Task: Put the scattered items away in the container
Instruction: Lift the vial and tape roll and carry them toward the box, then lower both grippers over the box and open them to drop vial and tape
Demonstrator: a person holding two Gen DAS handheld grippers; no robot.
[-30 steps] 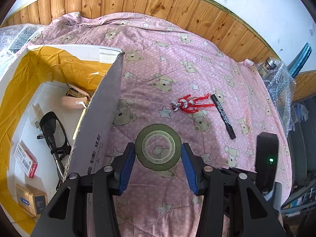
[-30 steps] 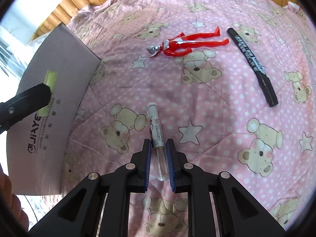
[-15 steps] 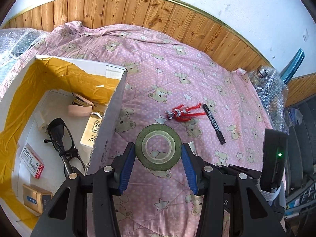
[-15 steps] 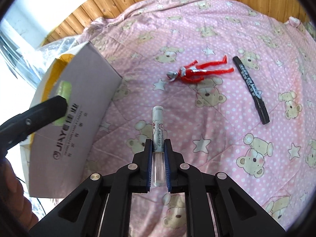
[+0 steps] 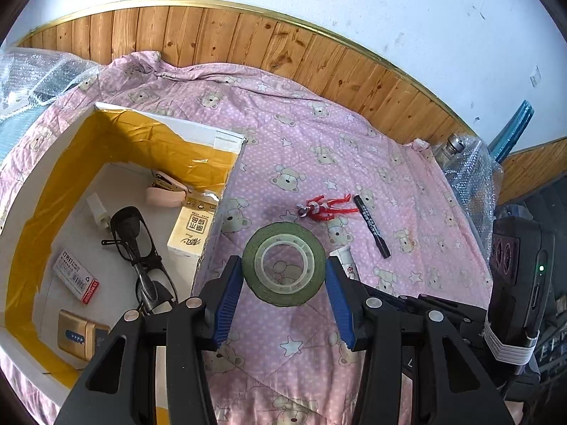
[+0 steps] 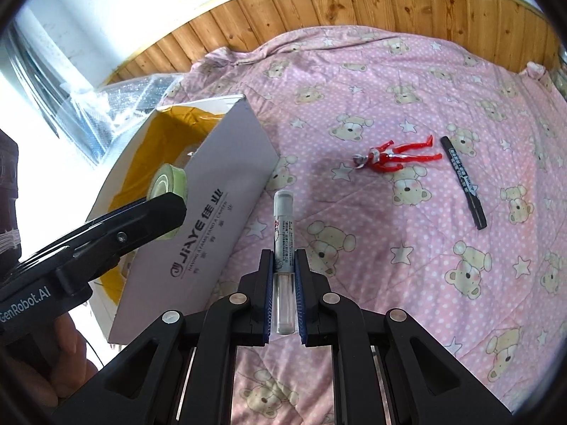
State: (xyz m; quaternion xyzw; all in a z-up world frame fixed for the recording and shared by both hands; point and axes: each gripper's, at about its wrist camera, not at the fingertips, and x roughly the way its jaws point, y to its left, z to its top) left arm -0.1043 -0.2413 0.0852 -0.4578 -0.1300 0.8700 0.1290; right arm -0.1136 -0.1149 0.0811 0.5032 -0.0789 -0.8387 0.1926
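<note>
The fingers [image 5: 230,294] of the left gripper [image 5: 283,295] clamp a roll of green tape [image 5: 283,264] by its outer rim, held in the air just beside the right-hand wall of the open box [image 5: 219,219], above the pink quilt [image 5: 319,163]. The right gripper [image 6: 283,283] pinches a clear tube [image 6: 284,244] with a grey cap, pointing forward over open quilt near the box's outer wall. Well clear on the quilt lie a red toy figure [image 6: 397,154] and a black marker [image 6: 462,182], while glasses [image 5: 136,248], a stapler [image 5: 166,191] and small packets sit inside the box.
</note>
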